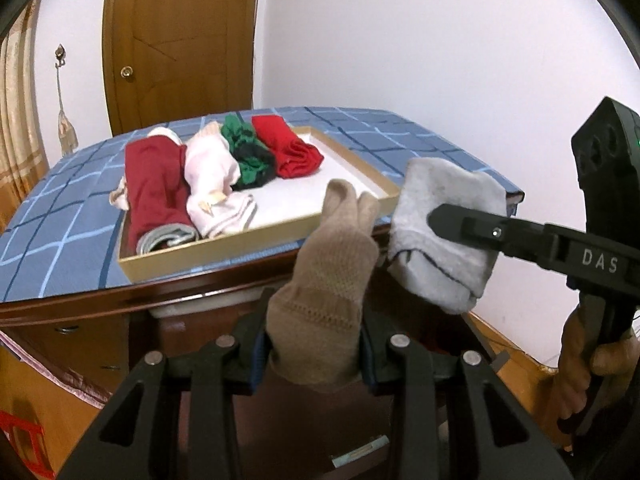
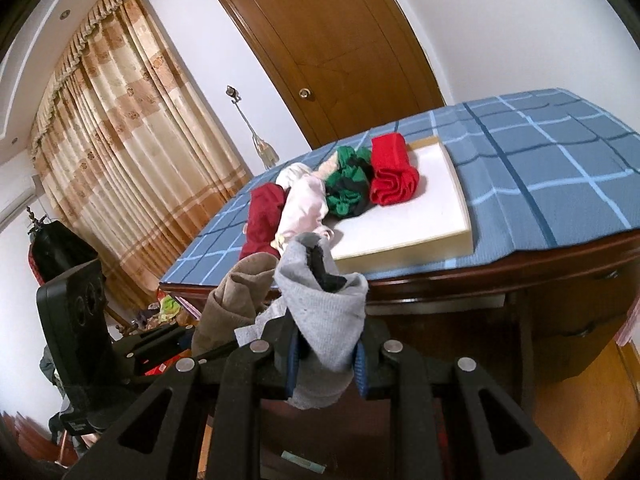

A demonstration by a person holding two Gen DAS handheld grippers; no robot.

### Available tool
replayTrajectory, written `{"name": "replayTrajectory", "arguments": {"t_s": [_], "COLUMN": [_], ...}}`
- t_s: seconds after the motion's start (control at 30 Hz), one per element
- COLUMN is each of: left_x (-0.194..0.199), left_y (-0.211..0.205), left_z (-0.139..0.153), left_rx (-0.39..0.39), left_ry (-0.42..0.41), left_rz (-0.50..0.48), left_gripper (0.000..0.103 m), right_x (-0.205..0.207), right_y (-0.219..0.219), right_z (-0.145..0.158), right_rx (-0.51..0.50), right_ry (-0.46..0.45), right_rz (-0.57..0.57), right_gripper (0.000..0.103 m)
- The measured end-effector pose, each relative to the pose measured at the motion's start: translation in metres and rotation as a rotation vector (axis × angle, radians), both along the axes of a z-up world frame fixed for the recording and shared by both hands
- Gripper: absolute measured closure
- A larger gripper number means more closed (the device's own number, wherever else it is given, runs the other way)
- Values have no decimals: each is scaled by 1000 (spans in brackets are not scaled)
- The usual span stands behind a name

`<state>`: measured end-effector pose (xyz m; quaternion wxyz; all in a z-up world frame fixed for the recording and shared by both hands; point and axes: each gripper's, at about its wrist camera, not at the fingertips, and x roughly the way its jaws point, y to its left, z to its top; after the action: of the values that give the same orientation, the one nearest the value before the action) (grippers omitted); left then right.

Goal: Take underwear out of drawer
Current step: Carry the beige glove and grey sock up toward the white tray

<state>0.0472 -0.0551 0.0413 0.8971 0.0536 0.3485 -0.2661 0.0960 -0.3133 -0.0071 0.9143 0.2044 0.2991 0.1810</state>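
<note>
We are carrying two folded pieces clear of the drawer, so the lifting-out step looks nearly done. The left gripper (image 1: pixel 316 356) is clamping a tan knitted piece (image 1: pixel 324 276) between its pads, jaws partly closed around the bundle. The right gripper (image 2: pixel 326 360) is pinching a grey folded piece (image 2: pixel 324 312), jaws squeezed tight on the cloth. Both are tilting downward in front of the wooden dresser (image 2: pixel 520 276). We are judging that the next move calls for carrying them over the shallow box (image 1: pixel 360 168) on the blue checked cloth (image 1: pixel 60 216) (beside the red roll (image 1: pixel 292 152)) and releasing there.
</note>
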Motion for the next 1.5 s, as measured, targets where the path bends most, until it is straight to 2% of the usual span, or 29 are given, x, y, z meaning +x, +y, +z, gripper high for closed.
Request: {"name": "replayTrajectory", "arguments": {"t_s": [0.77,1.3,1.5], "left_x": [14,37,50], "left_y": [-6,-10,-11], "left_z": [28,30,27], "left_rx": [-25,-59,-61], "left_ry": [-112,-127,-123], "left_rz": [25,63,75], "left_gripper": [68,68,68], "right_x": [11,31,43], "right_y": [0,-11,-19], "right_z": [31,43,48], "right_rx": [1,-15,-54], "right_ry": [-78,-104,-111], "right_rz": [-23,-60,-73], "right_gripper": [79,79,79]}}
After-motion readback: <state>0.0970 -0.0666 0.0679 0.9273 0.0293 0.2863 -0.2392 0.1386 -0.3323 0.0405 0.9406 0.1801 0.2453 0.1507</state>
